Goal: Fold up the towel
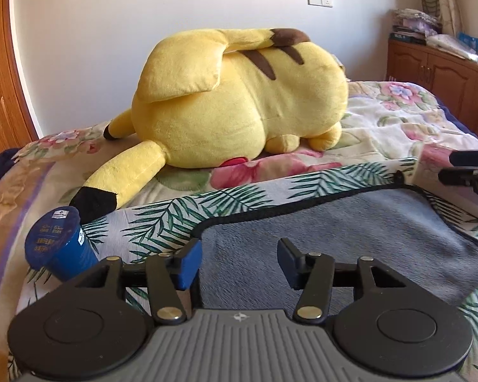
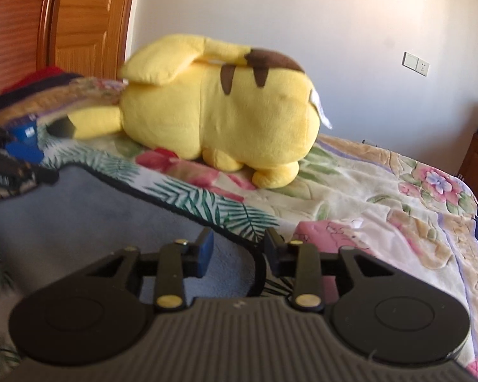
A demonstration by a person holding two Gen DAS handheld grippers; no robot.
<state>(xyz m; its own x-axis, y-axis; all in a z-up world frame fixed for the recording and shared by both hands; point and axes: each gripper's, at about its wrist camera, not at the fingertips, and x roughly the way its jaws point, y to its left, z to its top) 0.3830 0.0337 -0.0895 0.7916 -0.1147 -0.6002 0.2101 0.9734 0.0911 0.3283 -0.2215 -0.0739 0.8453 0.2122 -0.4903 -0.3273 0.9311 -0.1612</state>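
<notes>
The towel (image 1: 334, 222) lies on the bed, its grey plush side up with a black hem and a palm-leaf print showing around it. It also shows in the right wrist view (image 2: 79, 210). My left gripper (image 1: 239, 262) is open just above the towel's near left part, holding nothing. My right gripper (image 2: 237, 251) is open over the towel's right hem, holding nothing. The right gripper also shows at the right edge of the left wrist view (image 1: 462, 168), and the left gripper at the left edge of the right wrist view (image 2: 3, 156).
A large yellow plush toy (image 1: 239, 95) lies on the floral blanket (image 1: 398, 121) just behind the towel. A blue cup (image 1: 60, 245) lies tipped at the towel's left. A wooden cabinet (image 1: 443, 76) stands at the right, a wooden door (image 2: 89, 22) at the left.
</notes>
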